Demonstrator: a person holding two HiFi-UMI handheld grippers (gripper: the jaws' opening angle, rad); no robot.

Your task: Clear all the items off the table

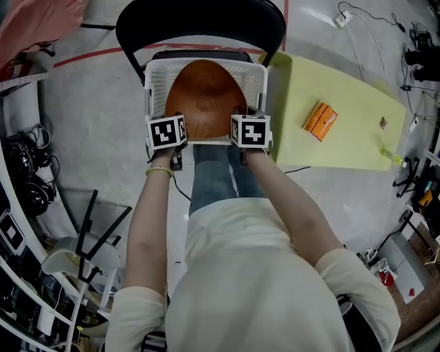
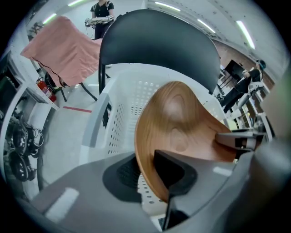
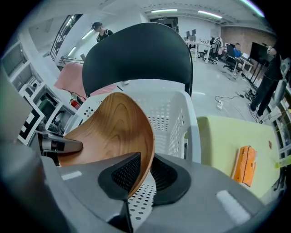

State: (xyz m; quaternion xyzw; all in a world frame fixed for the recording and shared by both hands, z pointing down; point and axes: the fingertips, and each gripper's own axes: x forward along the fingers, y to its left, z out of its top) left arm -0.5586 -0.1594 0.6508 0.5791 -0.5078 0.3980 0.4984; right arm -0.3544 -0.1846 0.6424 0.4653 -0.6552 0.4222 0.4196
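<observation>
Pinching the rim of the wooden bowl (image 1: 205,96) in the nearly closed left tool (image 2: 150,175), loosely straddling the opposite rim with the slightly open right tool (image 3: 145,170), inside the white basket (image 1: 157,75). Showing the orange box (image 1: 320,120) on the tabletop (image 1: 344,89) in head and right gripper views only.

Smooth wood-grain bowl (image 1: 205,96); perforated white plastic basket (image 1: 256,74)

Grey floor (image 1: 103,124), black chair (image 1: 199,17)

The bowl (image 1: 205,96) is wood-grained brown, the perforated basket (image 1: 157,77) white, the table (image 1: 344,141) pale yellow, the box (image 1: 320,120) orange.
</observation>
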